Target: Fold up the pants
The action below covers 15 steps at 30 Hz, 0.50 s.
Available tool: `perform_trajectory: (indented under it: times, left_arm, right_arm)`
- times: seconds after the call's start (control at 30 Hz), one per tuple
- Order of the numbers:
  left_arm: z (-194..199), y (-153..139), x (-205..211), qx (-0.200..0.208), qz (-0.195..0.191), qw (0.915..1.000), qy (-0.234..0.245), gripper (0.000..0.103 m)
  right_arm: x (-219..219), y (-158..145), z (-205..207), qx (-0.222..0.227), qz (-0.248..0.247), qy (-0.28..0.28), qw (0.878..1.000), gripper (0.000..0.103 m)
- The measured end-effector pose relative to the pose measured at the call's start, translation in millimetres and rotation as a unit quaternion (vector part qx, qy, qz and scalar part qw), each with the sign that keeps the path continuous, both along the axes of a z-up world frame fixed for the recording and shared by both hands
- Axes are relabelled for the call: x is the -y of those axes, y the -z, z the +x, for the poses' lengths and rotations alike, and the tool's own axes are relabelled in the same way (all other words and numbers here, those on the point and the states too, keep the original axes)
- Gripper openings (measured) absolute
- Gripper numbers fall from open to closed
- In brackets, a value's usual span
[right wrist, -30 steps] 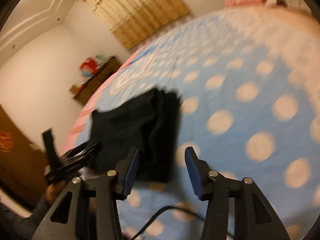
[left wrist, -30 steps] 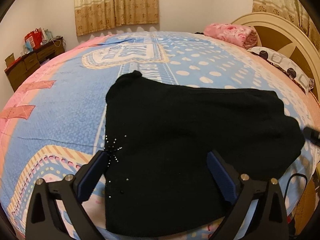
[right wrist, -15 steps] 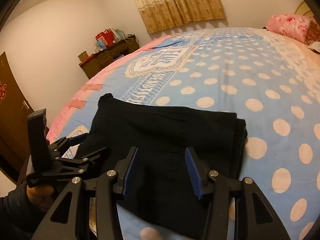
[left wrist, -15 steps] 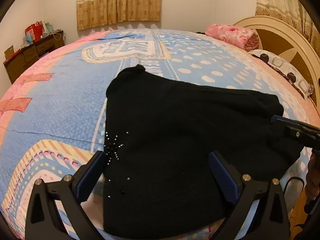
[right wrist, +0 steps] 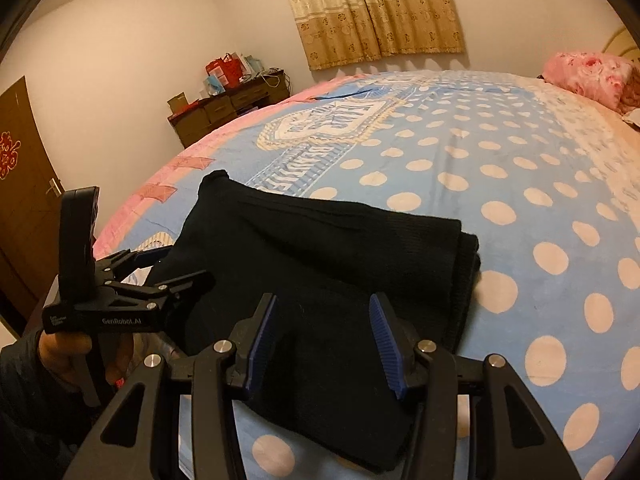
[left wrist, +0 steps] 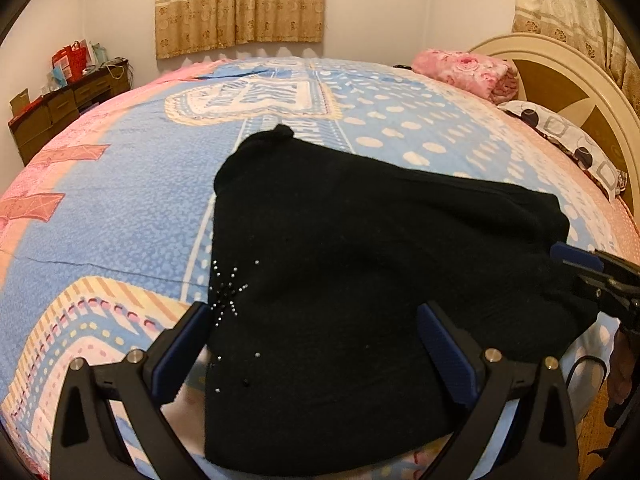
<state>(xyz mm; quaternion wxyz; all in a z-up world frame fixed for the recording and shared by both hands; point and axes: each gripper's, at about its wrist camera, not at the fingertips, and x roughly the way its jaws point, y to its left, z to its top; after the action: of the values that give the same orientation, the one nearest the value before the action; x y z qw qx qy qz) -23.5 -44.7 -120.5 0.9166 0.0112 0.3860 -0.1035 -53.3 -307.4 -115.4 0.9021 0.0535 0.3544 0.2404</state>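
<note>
Since the earlier frame the right gripper point(right wrist: 324, 340) has swung round and closed in over the near right corner of the pants point(left wrist: 360, 280), while the left gripper point(left wrist: 316, 348) has held its station. Both sets of jaws stand wide open and hold nothing. The pants lie part-folded on the bed point(left wrist: 120, 220), black cloth spreading ahead of and between each pair of jaws. Risk: jaws closing on the top layer alone would drag the stacked layers apart; a one-sided lift would skew the fold.
</note>
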Motion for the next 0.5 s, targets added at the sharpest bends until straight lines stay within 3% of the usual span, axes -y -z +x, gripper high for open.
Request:
perform_trajectory:
  times: [0.1,0.27,0.47,0.5]
  left_arm:
    - [-5.6,-5.1,6.1,0.013,0.017,0.9998,-0.002,0.103]
    - [-18.7,-18.8,28.1,0.036,0.003,0.9991,0.02,0.103]
    - [-26.6,-13.3,70.6,0.047,0.04,0.996,0.064,0.103]
    - [-26.4,-11.6,74.9,0.045,0.044,0.9956,0.069,0.103]
  right_arm:
    - [10.8,-1.9,-5.8,-0.003,0.014,0.01,1.0,0.049]
    - [44.1,-13.7,-4.3,0.002,0.043,0.066,0.997,0.049]
    - [71.5,-3.3,34.3,-0.049,0.113,0.075,0.99,0.049]
    - [71.2,-0.1,39.2,-0.058,0.127,0.067,0.988,0.037]
